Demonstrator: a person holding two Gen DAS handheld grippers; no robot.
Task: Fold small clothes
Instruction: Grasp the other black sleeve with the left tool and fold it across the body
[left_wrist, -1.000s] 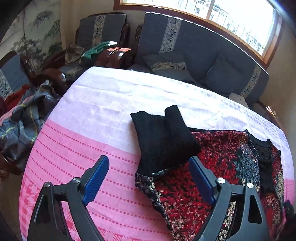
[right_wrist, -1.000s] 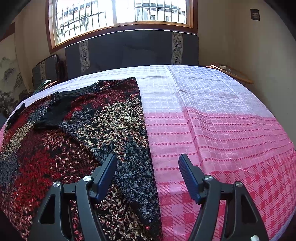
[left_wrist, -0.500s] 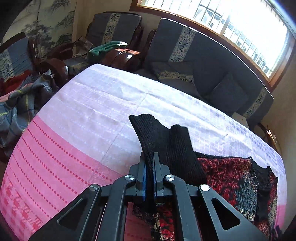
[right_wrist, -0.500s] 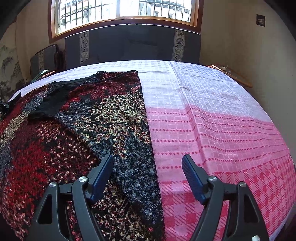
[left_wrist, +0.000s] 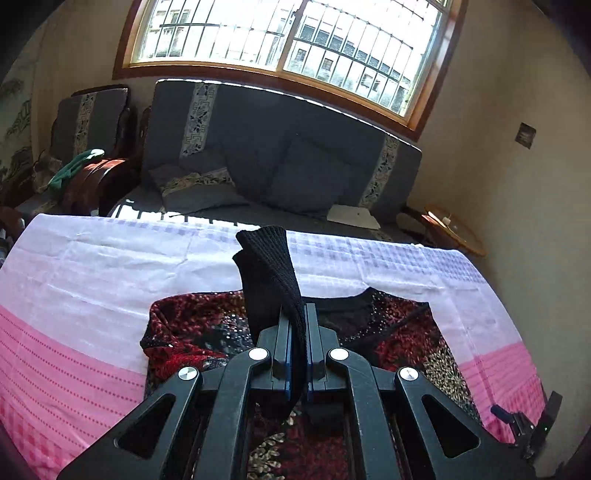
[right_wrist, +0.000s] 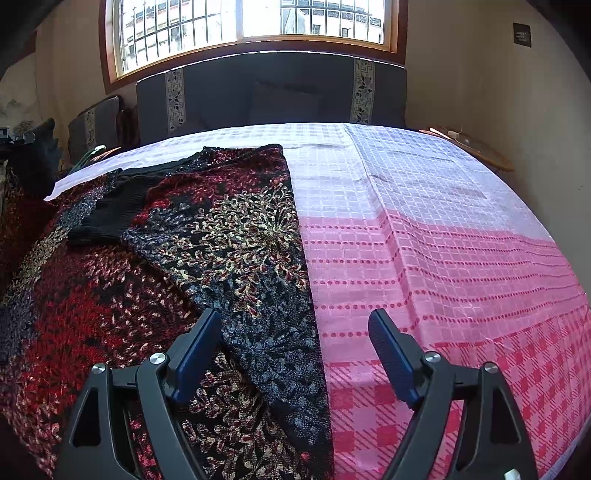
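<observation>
Raised since the earlier frame: black knit sleeve cuff (left_wrist: 271, 273), lifted off the cloth and swung over the sweater, clamped between the closed blue pads of the left hand-held gripper (left_wrist: 297, 347); cuff end stands upright above the jaws.

Item 1. Patterned sweater (right_wrist: 221, 236), red, black and gold leaf motif, lying flat on the tabletop (right_wrist: 424, 229); black neckline toward the sofa side; its right sleeve already folded across the body, black cuff (right_wrist: 107, 218) resting on the chest.

Item 2. Right hand-held gripper (right_wrist: 291, 350), jaws wide apart, holding nothing, poised over the sweater's right edge; one pad above the fabric, the other above bare cloth.

Item 3. Tablecloth, white at the sofa end, pink check at the near end, under the sweater.

Item 4. Grey sofa (left_wrist: 280, 155) with cushions, beyond the sweater, beneath a barred window (left_wrist: 288, 40).

Writing: none legible on any item.
</observation>
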